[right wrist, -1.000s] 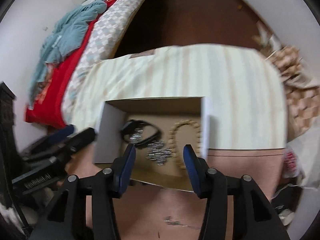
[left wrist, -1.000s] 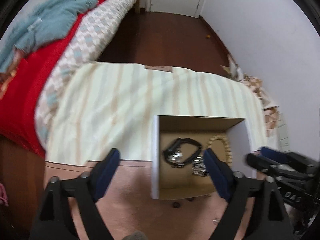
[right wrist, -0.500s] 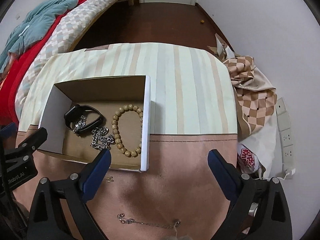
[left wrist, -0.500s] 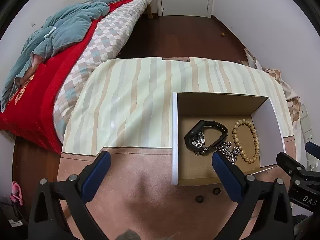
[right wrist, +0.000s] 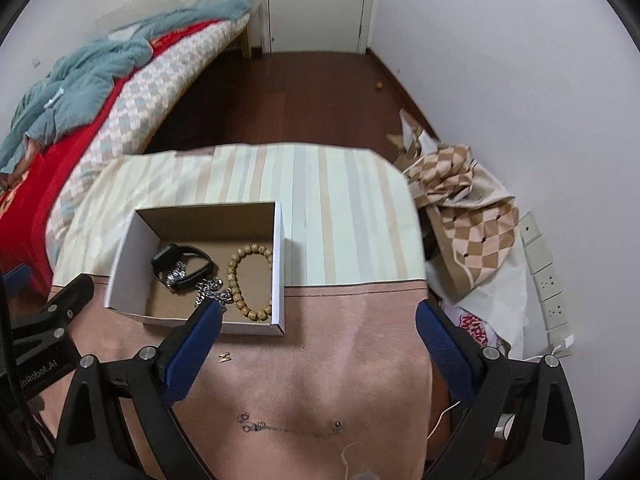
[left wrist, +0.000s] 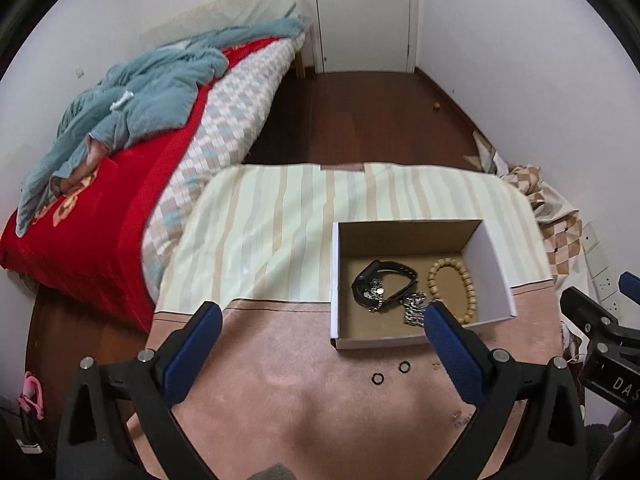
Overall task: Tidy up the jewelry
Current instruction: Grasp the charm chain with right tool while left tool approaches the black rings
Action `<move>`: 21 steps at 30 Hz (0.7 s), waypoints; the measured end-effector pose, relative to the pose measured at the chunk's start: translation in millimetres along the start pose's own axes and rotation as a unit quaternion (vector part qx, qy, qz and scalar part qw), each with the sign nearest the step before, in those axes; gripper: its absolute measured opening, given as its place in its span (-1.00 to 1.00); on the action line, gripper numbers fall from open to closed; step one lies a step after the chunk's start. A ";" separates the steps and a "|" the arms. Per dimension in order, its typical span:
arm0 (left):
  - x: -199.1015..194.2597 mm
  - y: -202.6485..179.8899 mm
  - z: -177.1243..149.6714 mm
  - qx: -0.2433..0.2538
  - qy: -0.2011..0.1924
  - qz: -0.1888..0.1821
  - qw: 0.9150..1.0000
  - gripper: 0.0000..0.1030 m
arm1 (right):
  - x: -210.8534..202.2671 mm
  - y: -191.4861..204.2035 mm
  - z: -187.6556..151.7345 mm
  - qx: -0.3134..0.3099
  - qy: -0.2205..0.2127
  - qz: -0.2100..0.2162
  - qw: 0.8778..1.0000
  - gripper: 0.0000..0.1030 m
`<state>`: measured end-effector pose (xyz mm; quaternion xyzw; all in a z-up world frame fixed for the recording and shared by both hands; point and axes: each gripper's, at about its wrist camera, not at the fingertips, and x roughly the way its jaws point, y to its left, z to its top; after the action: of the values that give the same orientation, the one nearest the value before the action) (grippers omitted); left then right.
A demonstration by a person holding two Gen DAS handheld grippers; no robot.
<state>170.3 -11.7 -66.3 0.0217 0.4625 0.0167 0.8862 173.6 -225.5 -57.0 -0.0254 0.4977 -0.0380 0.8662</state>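
left gripper (left wrist: 320, 314): jaws wide apart, holding nothing, above the pink cloth (left wrist: 280, 360).
two black rings (left wrist: 390, 372): loose on the pink cloth, just in front of the box (left wrist: 492, 264).
box contents, left to right: black watch (right wrist: 180, 262), silver chain (right wrist: 210, 292), wooden bead bracelet (right wrist: 244, 284); chain overlaps watch and touches the beads.
gold earring (right wrist: 224, 357): on the cloth, near the box front.
thin chain (right wrist: 288, 429): stretched flat on the cloth, nearest the camera.
right gripper (right wrist: 318, 316): jaws wide apart, holding nothing.
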 end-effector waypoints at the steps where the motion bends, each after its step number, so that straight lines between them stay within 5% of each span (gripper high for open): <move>1: -9.0 0.4 -1.4 -0.001 -0.006 0.000 1.000 1.00 | -7.0 -0.8 -1.1 0.001 -0.006 -0.001 1.000 0.91; 13: -65.8 15.2 -11.2 -0.027 -0.051 0.022 0.998 1.00 | -83.4 -13.0 -20.8 0.018 -0.054 0.017 0.998 0.91; 21: -12.2 20.4 -62.0 -0.044 0.006 0.067 0.997 1.00 | -17.3 -32.6 -77.4 0.057 0.032 0.026 0.998 0.91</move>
<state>112.2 9.4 -90.6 0.0131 0.4641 0.0966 0.8804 96.8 -256.9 -78.3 0.0384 0.5225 -0.0443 0.8506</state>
